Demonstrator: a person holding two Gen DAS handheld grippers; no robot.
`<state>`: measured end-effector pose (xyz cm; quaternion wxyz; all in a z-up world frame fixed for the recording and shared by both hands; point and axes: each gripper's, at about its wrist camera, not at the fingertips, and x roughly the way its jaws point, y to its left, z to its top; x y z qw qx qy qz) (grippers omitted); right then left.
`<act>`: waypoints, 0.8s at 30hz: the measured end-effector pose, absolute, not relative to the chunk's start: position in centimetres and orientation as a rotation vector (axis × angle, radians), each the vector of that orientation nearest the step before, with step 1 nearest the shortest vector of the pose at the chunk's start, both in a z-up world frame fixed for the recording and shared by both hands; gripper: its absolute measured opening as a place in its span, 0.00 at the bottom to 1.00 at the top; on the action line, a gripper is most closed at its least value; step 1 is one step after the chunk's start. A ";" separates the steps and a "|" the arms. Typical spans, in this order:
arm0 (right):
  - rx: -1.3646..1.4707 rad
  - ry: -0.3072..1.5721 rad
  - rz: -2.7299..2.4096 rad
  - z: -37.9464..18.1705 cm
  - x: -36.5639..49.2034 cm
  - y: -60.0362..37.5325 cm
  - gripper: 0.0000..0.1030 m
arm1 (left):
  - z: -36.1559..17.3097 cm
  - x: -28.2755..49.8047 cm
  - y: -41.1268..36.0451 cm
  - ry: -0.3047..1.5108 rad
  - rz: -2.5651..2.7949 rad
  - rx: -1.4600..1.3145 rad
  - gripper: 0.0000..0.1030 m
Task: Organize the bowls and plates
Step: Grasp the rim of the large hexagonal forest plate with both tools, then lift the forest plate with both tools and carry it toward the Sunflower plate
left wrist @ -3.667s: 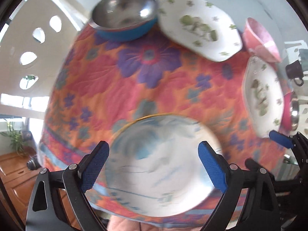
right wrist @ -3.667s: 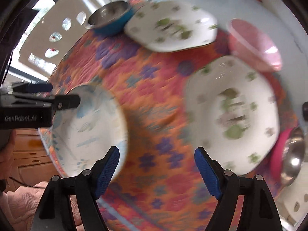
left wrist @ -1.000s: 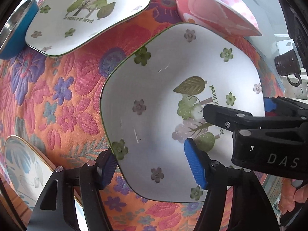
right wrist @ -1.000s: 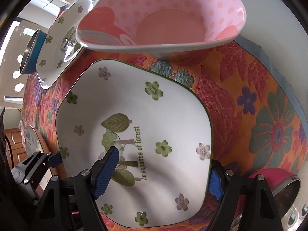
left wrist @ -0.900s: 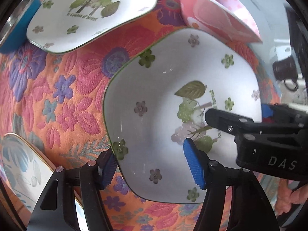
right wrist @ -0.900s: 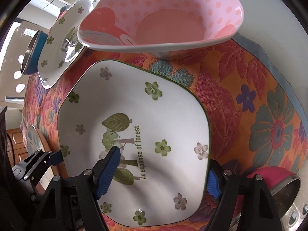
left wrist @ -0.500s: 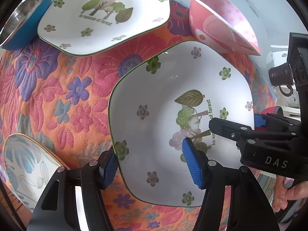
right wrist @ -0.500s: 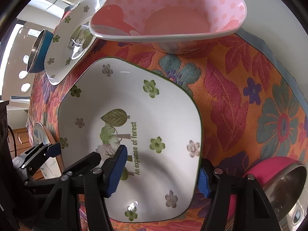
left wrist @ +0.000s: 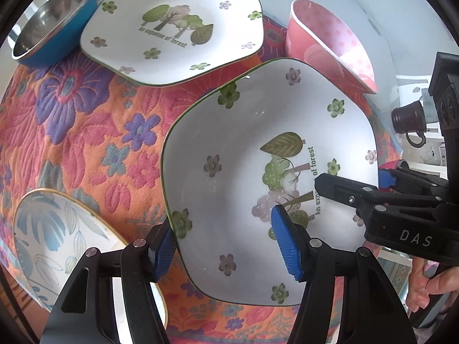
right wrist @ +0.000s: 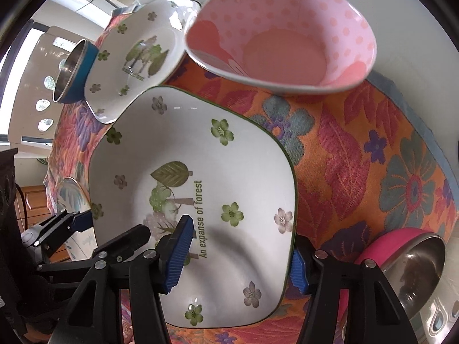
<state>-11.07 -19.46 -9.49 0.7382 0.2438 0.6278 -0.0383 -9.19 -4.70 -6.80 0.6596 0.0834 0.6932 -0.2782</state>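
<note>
Currently:
left gripper (left wrist: 226, 242): jaws clamped on the near-left rim of the forest plate (left wrist: 258, 149), one pad under the edge, one inside.
right gripper (right wrist: 239, 261): jaws just closed further, clamped on the opposite rim of the same plate.
forest plate: between both grippers, over the floral cloth (left wrist: 86, 120).
second forest plate (left wrist: 175, 25): beyond the left jaws.
pink bowl (right wrist: 287, 43): beyond the right jaws.
</note>
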 end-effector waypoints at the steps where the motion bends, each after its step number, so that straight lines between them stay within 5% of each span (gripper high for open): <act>1: 0.530 1.378 -0.085 -9.3 -11.0 -19.3 0.57 | -6.6 -9.0 -4.2 1.574 -0.631 0.174 0.57; 24: 0.526 1.354 -0.129 -5.3 -9.8 -13.2 0.57 | -3.9 -6.1 5.2 1.564 -0.694 0.114 0.57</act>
